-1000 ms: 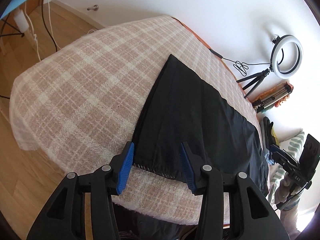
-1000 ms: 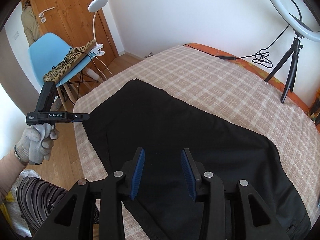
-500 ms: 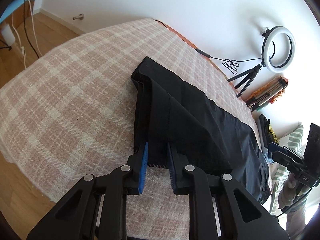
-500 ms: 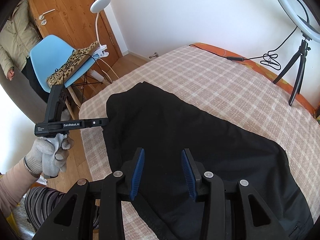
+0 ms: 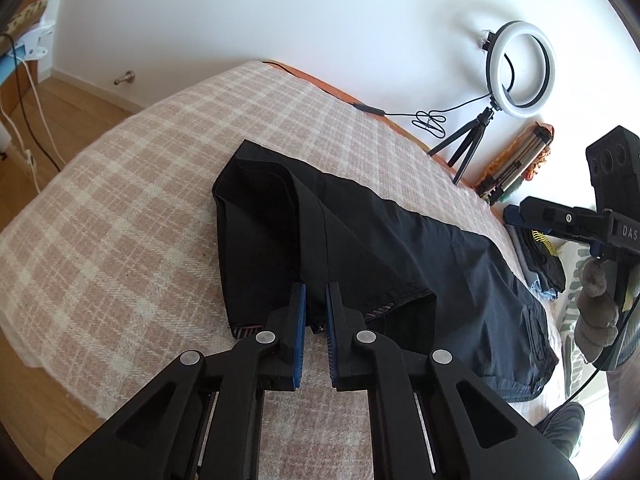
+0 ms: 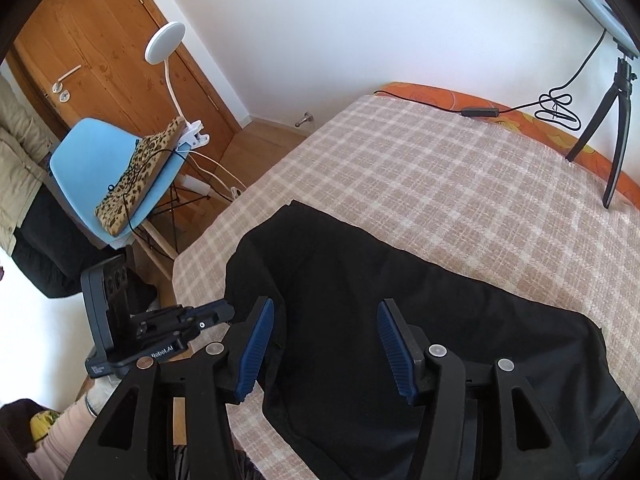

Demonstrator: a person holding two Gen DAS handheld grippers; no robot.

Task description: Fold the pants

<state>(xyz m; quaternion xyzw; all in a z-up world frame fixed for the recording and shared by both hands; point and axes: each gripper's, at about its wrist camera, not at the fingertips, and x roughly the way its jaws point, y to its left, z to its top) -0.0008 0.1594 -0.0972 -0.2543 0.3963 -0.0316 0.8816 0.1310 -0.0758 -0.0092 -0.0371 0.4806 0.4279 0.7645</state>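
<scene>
Your left tongs (image 5: 316,312) are pressed together on the hem of the black pants (image 5: 380,240) — that end lifts off the plaid blanket (image 5: 120,208) and drapes away ahead of the blue pads. Your right tongs (image 6: 326,342) are spreading, jaws opening, nothing pinched — the pants lie just beneath and ahead of them, the lifted hem off to their left.

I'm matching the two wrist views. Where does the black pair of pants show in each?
Left wrist: pants centre, hem between the pads.
Right wrist: pants lower centre and right.
Shared landmark: the tripod on the plaid blanket.
</scene>
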